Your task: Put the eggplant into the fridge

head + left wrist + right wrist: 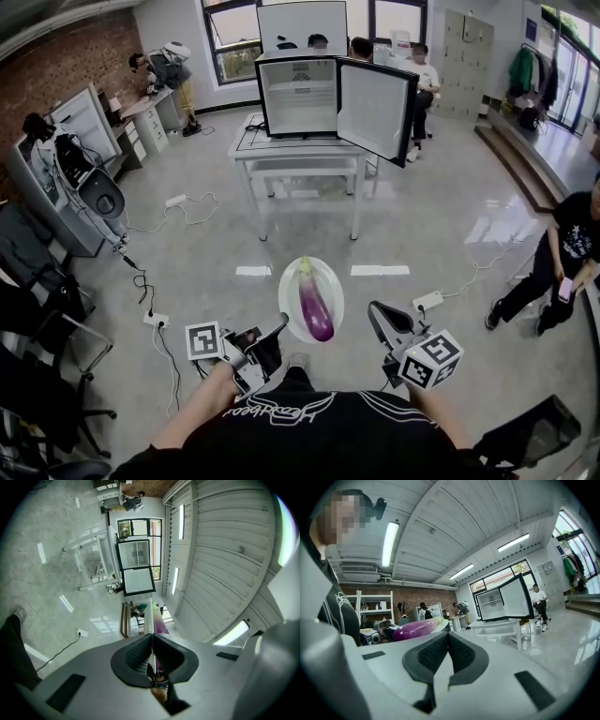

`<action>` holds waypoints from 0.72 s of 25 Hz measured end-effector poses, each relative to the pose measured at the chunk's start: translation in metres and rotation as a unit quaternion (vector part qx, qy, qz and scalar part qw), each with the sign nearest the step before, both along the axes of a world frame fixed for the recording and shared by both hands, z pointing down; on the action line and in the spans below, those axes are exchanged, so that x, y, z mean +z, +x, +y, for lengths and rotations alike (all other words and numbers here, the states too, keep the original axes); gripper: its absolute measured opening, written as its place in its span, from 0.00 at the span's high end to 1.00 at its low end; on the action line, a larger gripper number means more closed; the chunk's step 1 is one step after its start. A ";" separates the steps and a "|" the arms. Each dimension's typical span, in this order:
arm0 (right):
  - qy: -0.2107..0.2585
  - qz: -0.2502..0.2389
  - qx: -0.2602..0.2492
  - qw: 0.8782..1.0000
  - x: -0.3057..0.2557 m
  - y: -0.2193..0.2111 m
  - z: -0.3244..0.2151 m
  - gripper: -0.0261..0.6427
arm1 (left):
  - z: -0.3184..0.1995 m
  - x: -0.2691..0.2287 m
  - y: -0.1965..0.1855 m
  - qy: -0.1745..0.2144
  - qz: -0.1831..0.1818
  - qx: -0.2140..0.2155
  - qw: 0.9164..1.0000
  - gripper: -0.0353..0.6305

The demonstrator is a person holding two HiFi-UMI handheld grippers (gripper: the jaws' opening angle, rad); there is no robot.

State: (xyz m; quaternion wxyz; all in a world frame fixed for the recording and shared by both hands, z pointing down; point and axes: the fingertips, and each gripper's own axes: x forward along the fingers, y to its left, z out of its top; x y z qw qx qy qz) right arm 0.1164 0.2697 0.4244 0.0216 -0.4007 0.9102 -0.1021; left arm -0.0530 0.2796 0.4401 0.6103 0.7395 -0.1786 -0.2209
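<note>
left hand-held gripper pinches the rim of a white plate. eggplant lies on the plate. right hand-held gripper sits just beside the plate, jaws pressed together, nothing between them. fridge stands on the surface, door open, well apart from the plate.

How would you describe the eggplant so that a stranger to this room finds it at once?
Start at the white table bearing the open fridge; nearer the camera, the left tool holds a white plate by its rim. On it lies the eggplant: glossy purple with a pale green stem end, the only vegetable.
</note>
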 end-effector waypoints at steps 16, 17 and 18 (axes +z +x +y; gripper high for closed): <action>-0.039 -0.002 0.002 0.999 0.021 -0.001 -0.073 0.95 | -0.075 0.013 0.004 -0.019 0.012 0.009 1.000 0.92; -0.039 -0.002 0.001 0.999 0.024 -0.002 -0.081 0.95 | -0.083 0.014 0.002 -0.021 0.011 0.009 1.000 0.92; -0.041 -0.001 0.000 0.999 0.026 -0.004 -0.089 0.95 | -0.092 0.016 0.000 -0.021 0.011 0.008 1.000 0.92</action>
